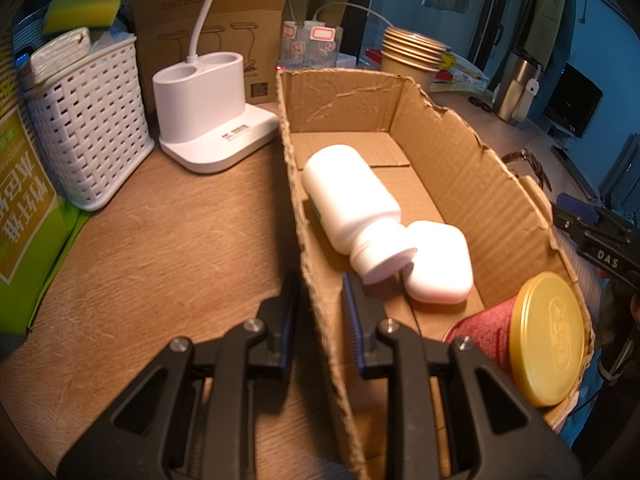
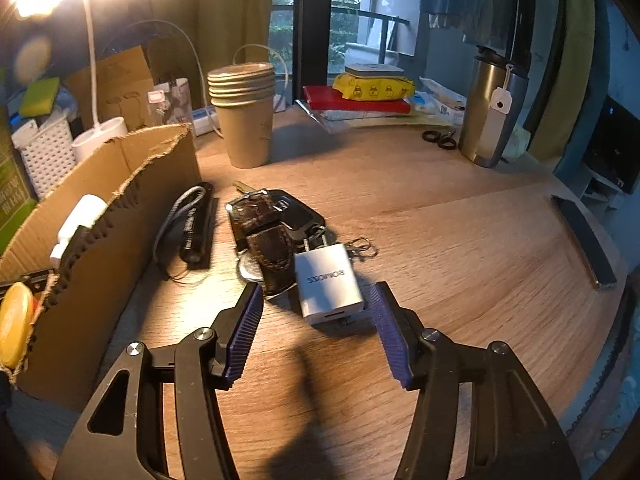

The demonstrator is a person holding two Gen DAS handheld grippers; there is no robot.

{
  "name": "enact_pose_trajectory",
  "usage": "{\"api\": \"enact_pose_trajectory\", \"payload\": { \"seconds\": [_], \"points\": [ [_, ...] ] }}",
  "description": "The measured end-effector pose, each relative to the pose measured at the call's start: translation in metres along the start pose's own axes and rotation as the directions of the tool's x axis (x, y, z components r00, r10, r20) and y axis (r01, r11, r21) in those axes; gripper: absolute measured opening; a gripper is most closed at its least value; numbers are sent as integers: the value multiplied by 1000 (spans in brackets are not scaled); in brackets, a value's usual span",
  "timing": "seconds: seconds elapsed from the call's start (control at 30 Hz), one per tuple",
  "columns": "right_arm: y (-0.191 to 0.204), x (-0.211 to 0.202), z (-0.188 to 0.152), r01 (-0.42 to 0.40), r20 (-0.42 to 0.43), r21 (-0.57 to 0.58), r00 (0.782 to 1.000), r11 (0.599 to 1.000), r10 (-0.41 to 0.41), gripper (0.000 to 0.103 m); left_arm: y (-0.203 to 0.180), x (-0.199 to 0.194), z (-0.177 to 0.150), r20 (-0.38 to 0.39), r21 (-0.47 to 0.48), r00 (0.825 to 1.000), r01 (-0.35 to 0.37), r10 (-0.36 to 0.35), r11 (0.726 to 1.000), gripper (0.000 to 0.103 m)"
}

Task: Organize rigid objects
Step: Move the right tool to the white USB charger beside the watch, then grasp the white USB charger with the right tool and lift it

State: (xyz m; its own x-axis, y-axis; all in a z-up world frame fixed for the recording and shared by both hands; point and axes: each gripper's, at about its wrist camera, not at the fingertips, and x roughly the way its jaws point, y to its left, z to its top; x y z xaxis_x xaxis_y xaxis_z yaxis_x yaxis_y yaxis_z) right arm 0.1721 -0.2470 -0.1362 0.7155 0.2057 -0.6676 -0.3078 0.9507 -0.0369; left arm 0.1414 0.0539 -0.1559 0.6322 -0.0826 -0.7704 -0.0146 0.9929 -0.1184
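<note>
A cardboard box (image 1: 460,160) lies open on the wooden desk. In it are a white bottle (image 1: 352,204) on its side, a white rounded case (image 1: 438,268) and a red can with a gold lid (image 1: 548,340). My left gripper (image 1: 320,280) is shut on the box's left wall, one finger inside and one outside. To the right of the box (image 2: 120,208) lie a black flashlight (image 2: 196,224), a brown-strapped watch (image 2: 264,236), keys (image 2: 296,212) and a silver charger (image 2: 328,284). My right gripper (image 2: 316,288) is open, its fingertips either side of the charger's near end without touching it.
A stack of paper cups (image 2: 244,116), a steel tumbler (image 2: 490,108), scissors (image 2: 440,138) and piled books (image 2: 360,100) stand farther back. A white lamp base (image 1: 212,120) and a woven basket (image 1: 88,128) sit left of the box. A dark phone (image 2: 586,240) lies near the desk's right edge.
</note>
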Motion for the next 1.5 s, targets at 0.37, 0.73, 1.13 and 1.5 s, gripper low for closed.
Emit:
{"api": "enact_pose_trajectory", "payload": {
  "seconds": [0.37, 0.73, 1.13, 1.5],
  "points": [
    [-5, 23, 5, 66, -43, 6, 997, 998, -65, 59, 0, 0, 0, 0, 0, 1000, 0, 0, 1000, 24],
    [3, 27, 4, 54, -43, -44, 998, 998, -56, 41, 0, 0, 0, 0, 0, 1000, 0, 0, 1000, 24],
    [-6, 3, 6, 46, 8, -3, 999, 999, -46, 39, 0, 0, 0, 0, 0, 1000, 0, 0, 1000, 24],
    [-3, -24, 11, 37, 62, -8, 997, 999, -36, 38, 0, 0, 0, 0, 0, 1000, 0, 0, 1000, 24]
  ]
}}
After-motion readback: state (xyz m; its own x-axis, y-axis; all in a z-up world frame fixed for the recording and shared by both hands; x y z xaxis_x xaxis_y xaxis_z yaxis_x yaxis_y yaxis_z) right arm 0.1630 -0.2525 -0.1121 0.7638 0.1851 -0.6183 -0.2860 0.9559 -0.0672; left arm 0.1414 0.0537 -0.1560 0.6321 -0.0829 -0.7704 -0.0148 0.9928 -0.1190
